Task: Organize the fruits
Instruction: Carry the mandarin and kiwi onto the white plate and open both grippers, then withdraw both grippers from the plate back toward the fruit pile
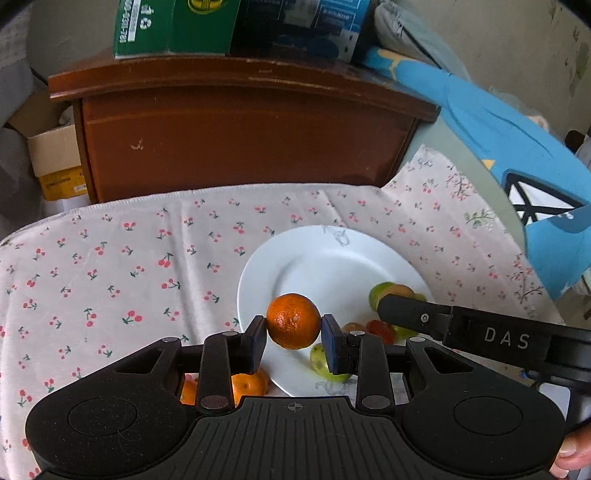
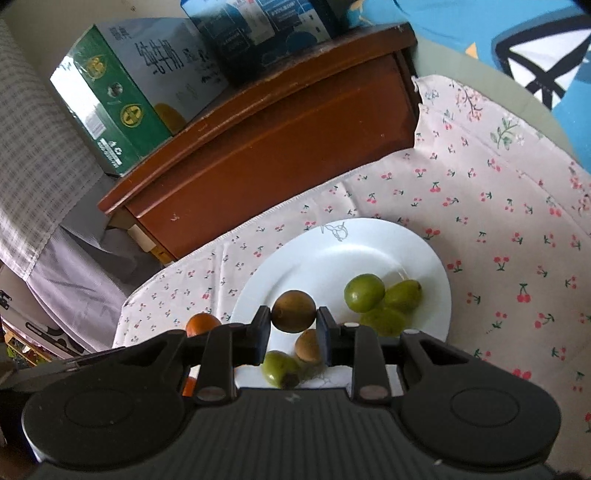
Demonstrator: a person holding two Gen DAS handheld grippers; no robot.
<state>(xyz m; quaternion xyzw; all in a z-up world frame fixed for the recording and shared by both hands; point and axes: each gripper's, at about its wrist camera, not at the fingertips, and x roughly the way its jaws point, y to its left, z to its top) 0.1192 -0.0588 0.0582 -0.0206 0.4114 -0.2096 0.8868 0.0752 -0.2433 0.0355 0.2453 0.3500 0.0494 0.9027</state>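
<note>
My left gripper [image 1: 294, 334] is shut on an orange tangerine [image 1: 293, 320] and holds it above the near left rim of the white plate [image 1: 325, 266]. Two more tangerines [image 1: 248, 384] lie on the cloth under its left finger. My right gripper [image 2: 294, 325] is shut on a brown-green round fruit [image 2: 294, 311] over the plate [image 2: 332, 254]. Green jujube-like fruits [image 2: 364, 292] sit on the plate's right side; another green one [image 2: 279, 367] and a brown one [image 2: 308, 346] lie near its front rim. The right gripper's finger [image 1: 410, 314] shows in the left wrist view.
A cherry-print cloth [image 1: 110, 266] covers the table. A brown wooden cabinet [image 1: 240, 133] stands behind it with green [image 2: 110, 110] and blue [image 2: 258, 33] boxes on top. Blue bedding [image 1: 517, 155] lies at the right. A cardboard box [image 1: 55, 158] sits at the far left.
</note>
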